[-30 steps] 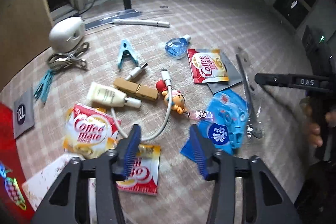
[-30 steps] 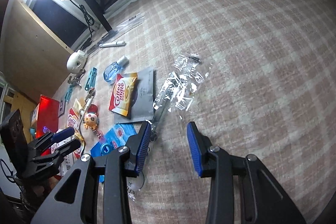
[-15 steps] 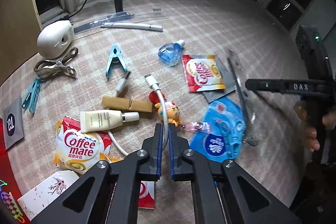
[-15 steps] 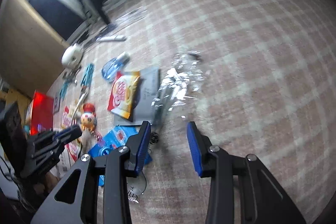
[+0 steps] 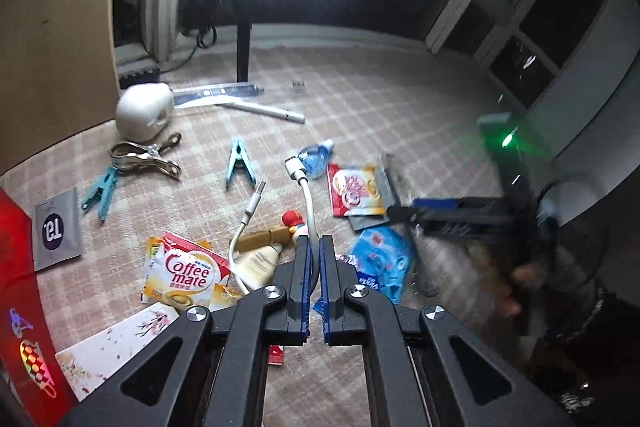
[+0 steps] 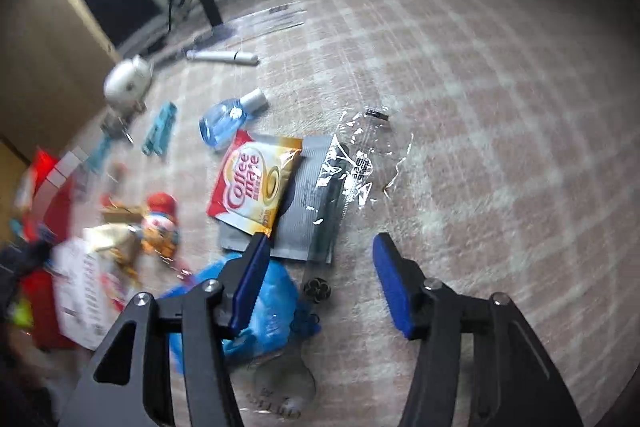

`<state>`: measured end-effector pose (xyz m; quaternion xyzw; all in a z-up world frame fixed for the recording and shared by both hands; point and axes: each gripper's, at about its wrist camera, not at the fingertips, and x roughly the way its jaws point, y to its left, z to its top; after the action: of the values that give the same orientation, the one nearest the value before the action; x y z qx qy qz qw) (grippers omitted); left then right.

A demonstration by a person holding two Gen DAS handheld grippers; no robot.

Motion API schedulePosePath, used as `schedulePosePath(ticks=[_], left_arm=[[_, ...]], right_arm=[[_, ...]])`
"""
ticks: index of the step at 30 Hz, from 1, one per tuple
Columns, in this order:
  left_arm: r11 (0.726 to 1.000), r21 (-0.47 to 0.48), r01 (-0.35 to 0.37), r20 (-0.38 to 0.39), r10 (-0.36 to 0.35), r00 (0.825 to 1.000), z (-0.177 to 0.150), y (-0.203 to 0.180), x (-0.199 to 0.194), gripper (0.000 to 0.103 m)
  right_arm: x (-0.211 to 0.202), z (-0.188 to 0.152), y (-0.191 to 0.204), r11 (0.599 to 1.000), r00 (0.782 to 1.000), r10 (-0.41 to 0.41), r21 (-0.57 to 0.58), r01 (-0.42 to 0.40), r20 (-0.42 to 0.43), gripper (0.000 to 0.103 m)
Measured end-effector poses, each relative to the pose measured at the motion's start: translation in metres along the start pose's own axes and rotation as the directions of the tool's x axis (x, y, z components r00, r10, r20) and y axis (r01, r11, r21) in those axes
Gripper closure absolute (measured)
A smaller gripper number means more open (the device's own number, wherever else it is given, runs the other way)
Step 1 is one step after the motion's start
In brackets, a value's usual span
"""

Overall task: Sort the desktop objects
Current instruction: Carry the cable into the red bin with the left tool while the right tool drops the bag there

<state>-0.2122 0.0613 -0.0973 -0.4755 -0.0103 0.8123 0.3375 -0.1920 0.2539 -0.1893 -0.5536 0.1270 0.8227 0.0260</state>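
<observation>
Checked pink-and-white cloth [image 5: 400,99] covers the desk, ring light overhead. Left gripper [image 5: 315,251] jaws clamped on the white USB cable [image 5: 308,203]; both plugs stick up toward 12 o'clock. Right gripper [image 6: 320,267] jaws have just been closing but stand apart, nothing between them (motion blur, though). Count in the left view: two Coffee mate sachets [image 5: 188,273], three blue clips [image 5: 239,163], one metal clip [image 5: 144,155], one white pen [image 5: 268,110], one blue bottle [image 5: 314,159] at 12 o'clock of the cable. Clear bag [image 6: 340,179] holds a dark pen-like item.
</observation>
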Motion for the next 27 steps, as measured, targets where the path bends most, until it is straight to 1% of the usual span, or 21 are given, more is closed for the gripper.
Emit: schedulePosePath(ticks=[1,4,7,10,12,14,17,20,23,24,26,27], left_arm=[[1.000,-0.008,0.004,0.013,-0.004,1.000,0.000,0.001,-0.005,0.100],[0.999,-0.028,0.016,0.048,-0.015,0.999,0.000,0.005,-0.021,0.100],[0.999,-0.043,0.014,0.070,-0.011,0.998,-0.001,0.012,-0.033,0.100],[0.998,-0.062,-0.001,0.097,0.007,0.995,-0.004,0.018,-0.048,0.100],[0.997,-0.074,-0.008,0.117,0.017,0.993,-0.007,0.021,-0.059,0.100],[0.996,-0.083,-0.023,0.140,0.035,0.990,-0.013,0.024,-0.075,0.100],[0.994,-0.097,-0.047,0.175,0.063,0.983,-0.023,0.027,-0.101,0.100],[0.989,-0.129,-0.075,0.215,0.102,0.971,-0.042,0.036,-0.135,0.100],[0.976,-0.172,-0.133,0.250,0.174,0.953,-0.064,0.052,-0.173,0.100],[0.971,-0.189,-0.143,0.260,0.190,0.947,-0.070,0.056,-0.183,0.100],[0.958,-0.221,-0.181,0.278,0.240,0.930,-0.085,0.069,-0.206,0.100],[0.951,-0.238,-0.199,0.285,0.265,0.921,-0.093,0.075,-0.217,0.100]], right_arm=[[0.000,-0.001,-0.001,1.000,1.000,0.011,-0.001,-0.011,-0.008,0.089],[-0.004,-0.003,-0.019,0.991,0.994,0.105,0.085,-0.104,-0.009,0.093],[-0.016,-0.007,-0.036,0.971,0.985,0.169,0.165,-0.171,0.028,0.094],[-0.036,-0.011,-0.049,0.941,0.968,0.236,0.231,-0.249,0.083,0.094],[-0.052,-0.014,-0.052,0.927,0.958,0.263,0.247,-0.284,0.114,0.094],[-0.067,-0.013,-0.046,0.921,0.949,0.283,0.237,-0.310,0.140,0.094],[-0.096,-0.009,-0.025,0.909,0.924,0.334,0.194,-0.368,0.185,0.094],[-0.115,-0.001,0.010,0.895,0.896,0.394,0.138,-0.425,0.206,0.094],[-0.135,0.005,0.063,0.876,0.863,0.464,0.041,-0.480,0.201,0.094],[-0.141,0.005,0.076,0.869,0.855,0.481,0.019,-0.494,0.196,0.094],[-0.147,0.004,0.119,0.845,0.829,0.531,-0.038,-0.533,0.174,0.094],[-0.148,0.003,0.137,0.837,0.822,0.546,-0.062,-0.544,0.162,0.094]])
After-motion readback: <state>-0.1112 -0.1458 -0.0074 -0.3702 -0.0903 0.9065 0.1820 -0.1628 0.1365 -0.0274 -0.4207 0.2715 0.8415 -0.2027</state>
